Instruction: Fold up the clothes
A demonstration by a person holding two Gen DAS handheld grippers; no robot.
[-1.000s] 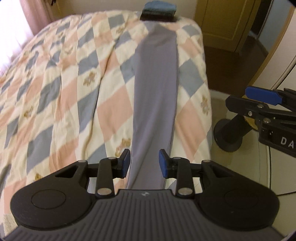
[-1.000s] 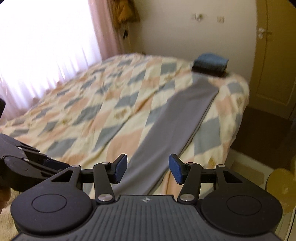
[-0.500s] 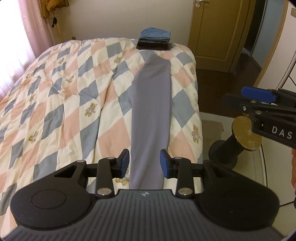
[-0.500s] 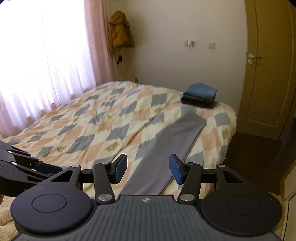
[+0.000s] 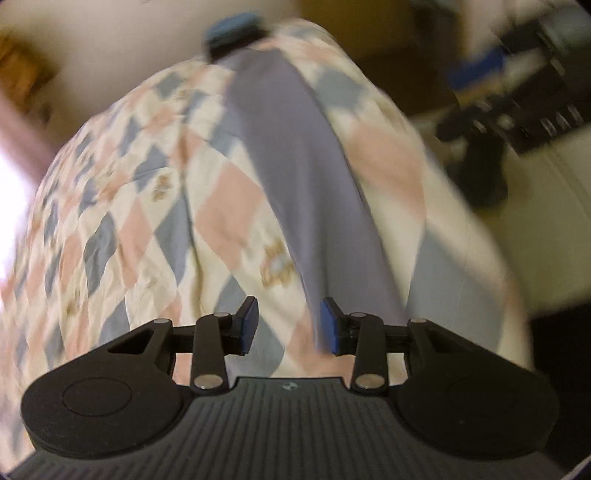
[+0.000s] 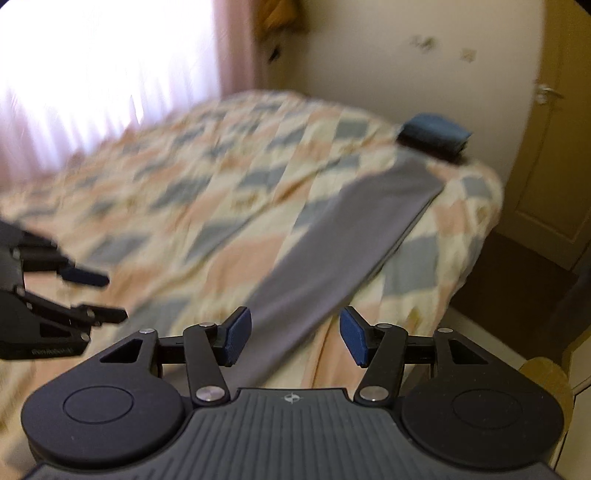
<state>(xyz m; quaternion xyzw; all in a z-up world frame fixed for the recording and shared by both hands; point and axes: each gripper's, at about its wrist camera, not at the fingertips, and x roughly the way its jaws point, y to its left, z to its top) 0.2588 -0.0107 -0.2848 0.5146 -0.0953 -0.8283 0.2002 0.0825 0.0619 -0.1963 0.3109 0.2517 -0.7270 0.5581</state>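
Observation:
A long grey garment (image 5: pixel 306 177) lies flat in a narrow strip along the bed's right side, running from the near edge to a stack of folded blue and dark clothes (image 5: pixel 232 29) at the far end. It also shows in the right wrist view (image 6: pixel 332 251), with the stack (image 6: pixel 436 134). My left gripper (image 5: pixel 289 325) is open and empty above the garment's near end. My right gripper (image 6: pixel 295 332) is open and empty, also over the near end. Both views are blurred.
The bed has a checked quilt (image 5: pixel 147 192) of pink, blue and cream. The other gripper shows at the right in the left wrist view (image 5: pixel 517 85) and at the left in the right wrist view (image 6: pixel 55 306). A door (image 6: pixel 554 147) stands beyond the bed.
Both grippers have tipped down and moved closer to the bed; the views now look at the quilt and garment from nearer. Both stayed open and empty.

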